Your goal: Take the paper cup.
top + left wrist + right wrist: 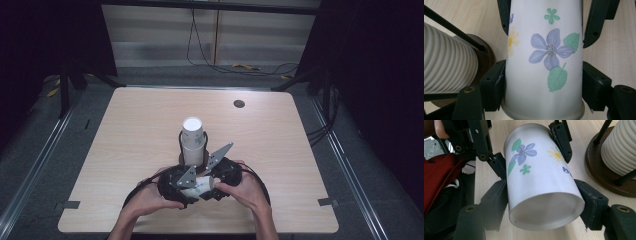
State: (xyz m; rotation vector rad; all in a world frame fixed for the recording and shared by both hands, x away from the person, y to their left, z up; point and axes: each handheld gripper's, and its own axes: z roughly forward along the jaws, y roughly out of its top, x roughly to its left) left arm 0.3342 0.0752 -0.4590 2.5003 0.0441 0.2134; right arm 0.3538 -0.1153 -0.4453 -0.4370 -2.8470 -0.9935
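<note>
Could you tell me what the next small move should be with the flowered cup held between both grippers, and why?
Probably pull the flowered paper cup apart lengthwise. The left gripper and right gripper each clamp one end, which suggests nested cups to separate, likely for the ribbed cup stack on its holder.

My forearms are bare, no sleeves showing in the high view. The left tool [184,186] and the right tool [218,179] are both black, each topped with a grey three-cornered plate drilled with small holes. Black cables loop back from each toward me. In the gripper views the jaws are matte black with round screw holes, and their dark pads [591,206] look frayed at the edges.
</note>
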